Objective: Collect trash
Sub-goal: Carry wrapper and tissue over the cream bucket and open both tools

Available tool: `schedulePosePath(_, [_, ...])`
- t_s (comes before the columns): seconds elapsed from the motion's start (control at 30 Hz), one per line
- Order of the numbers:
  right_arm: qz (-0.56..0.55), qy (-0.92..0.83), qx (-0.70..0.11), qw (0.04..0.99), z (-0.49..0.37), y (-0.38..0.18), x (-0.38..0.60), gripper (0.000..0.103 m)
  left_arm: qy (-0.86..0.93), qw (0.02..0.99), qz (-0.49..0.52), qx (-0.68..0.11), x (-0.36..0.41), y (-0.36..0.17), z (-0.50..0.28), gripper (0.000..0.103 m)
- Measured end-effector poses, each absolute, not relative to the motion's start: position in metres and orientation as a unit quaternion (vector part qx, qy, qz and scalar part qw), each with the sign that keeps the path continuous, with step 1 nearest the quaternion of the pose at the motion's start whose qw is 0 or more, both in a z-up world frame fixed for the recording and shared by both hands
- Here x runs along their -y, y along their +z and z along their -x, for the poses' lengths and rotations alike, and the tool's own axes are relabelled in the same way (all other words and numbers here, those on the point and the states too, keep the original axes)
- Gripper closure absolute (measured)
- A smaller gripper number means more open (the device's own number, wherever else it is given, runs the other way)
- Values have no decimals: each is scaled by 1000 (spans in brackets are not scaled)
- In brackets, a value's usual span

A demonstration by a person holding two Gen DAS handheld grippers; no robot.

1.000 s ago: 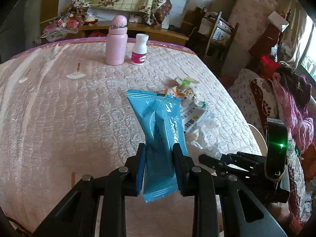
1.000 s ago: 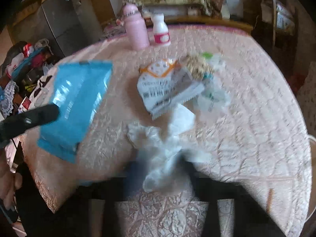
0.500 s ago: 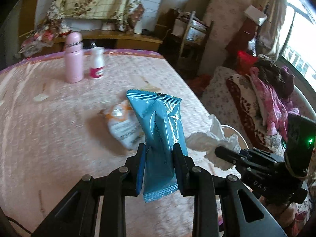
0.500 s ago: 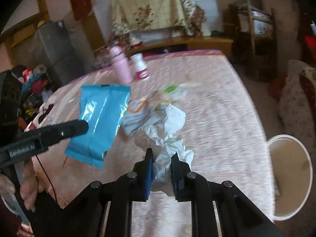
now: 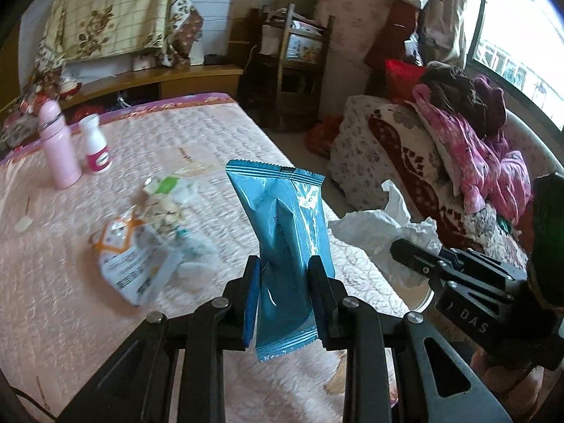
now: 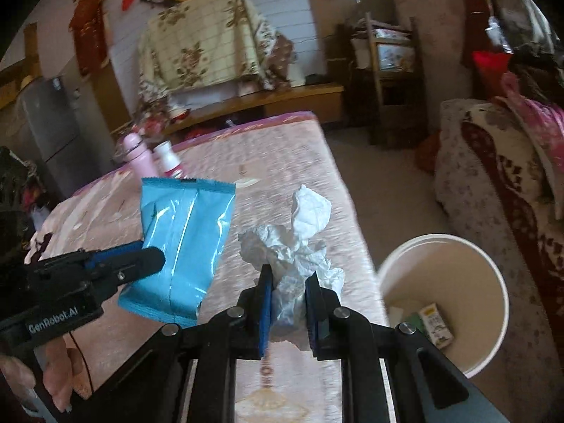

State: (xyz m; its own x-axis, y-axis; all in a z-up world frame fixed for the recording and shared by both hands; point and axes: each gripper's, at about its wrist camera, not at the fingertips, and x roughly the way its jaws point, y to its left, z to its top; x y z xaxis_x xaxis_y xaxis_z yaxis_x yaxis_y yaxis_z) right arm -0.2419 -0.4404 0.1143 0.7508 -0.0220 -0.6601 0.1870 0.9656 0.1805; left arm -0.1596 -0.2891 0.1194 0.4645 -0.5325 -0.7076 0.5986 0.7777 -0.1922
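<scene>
My left gripper (image 5: 283,275) is shut on a blue foil wrapper (image 5: 285,222) and holds it upright above the pink quilted table (image 5: 105,317). The wrapper also shows in the right wrist view (image 6: 183,243). My right gripper (image 6: 287,289) is shut on a crumpled white tissue (image 6: 296,243), held above the table's right edge; the tissue also shows in the left wrist view (image 5: 380,225). A white trash bin (image 6: 493,282) stands on the floor to the right, with a small carton (image 6: 435,324) inside. An orange-and-white wrapper (image 5: 127,257) and other crumpled trash (image 5: 165,201) lie on the table.
A pink bottle (image 5: 58,144) and a small white bottle (image 5: 95,144) stand at the table's far left. A sofa with piled clothes (image 5: 469,148) is to the right. A wooden shelf (image 5: 292,67) stands beyond the table.
Both grippers swung right, toward the table's right edge. The right gripper lifted the tissue off the table, and the trash bin came into full view.
</scene>
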Motion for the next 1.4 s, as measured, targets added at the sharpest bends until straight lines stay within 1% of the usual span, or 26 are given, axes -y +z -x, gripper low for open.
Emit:
schedulePosePath(0.4, [-139,-132,-330,924,261,117,498,85,-361,843,-76,-392,361,111,163,74])
schedulePosePath(0.8, [-165,-196,-352,900,277,96,561,85,-399,812,-91,-416,430,86,167,74])
schedulePosePath(1.27, [-190,-221,-376,880,278,67,600,83,-407,791,-95,-447,469,59,166,74])
schedulePosePath(1.4, [-201,-218,-385,874,273,59,609,83,-405,787,-92,-455,471,54,163,71])
